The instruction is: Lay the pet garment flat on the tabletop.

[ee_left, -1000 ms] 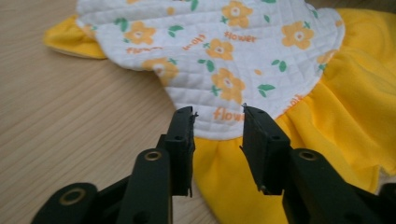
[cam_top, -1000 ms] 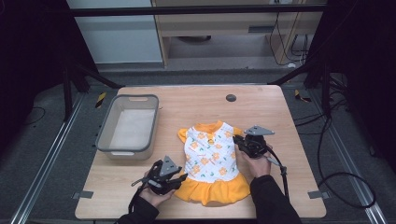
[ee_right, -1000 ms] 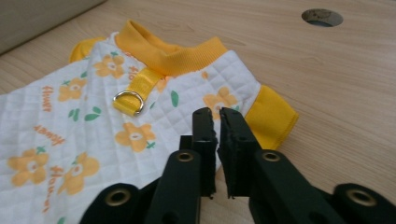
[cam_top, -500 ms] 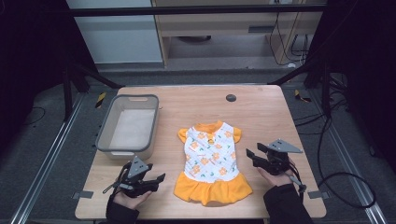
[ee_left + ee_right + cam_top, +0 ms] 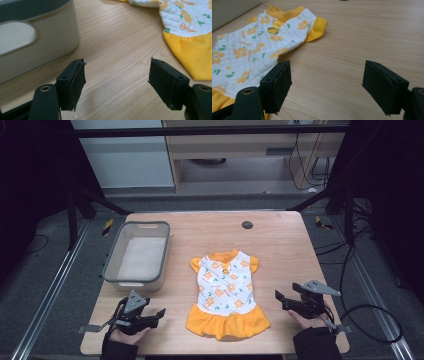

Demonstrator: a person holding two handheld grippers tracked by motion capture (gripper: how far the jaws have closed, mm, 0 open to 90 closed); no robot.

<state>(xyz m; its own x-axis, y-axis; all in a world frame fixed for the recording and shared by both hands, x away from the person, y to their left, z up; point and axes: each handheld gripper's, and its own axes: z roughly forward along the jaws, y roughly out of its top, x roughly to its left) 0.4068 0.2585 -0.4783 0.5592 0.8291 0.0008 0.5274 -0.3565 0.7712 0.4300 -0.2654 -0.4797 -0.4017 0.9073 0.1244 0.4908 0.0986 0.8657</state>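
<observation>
The small flower-print dress (image 5: 226, 292) lies flat, face up, on the near middle of the bench (image 5: 280, 245), collar to the far side and orange skirt to the near edge, right of the grey plastic bin (image 5: 136, 256). It looks light, soft and limp, so it would sag and fold if lifted by one point; the shoulders or the skirt's hem corners seem the best holds, and the word "flower" repeats across its quilted white body. The left tool (image 5: 154, 314) and right tool (image 5: 280, 298) rest either side of it, jaws just opened, now spread wide with nothing between them.
</observation>
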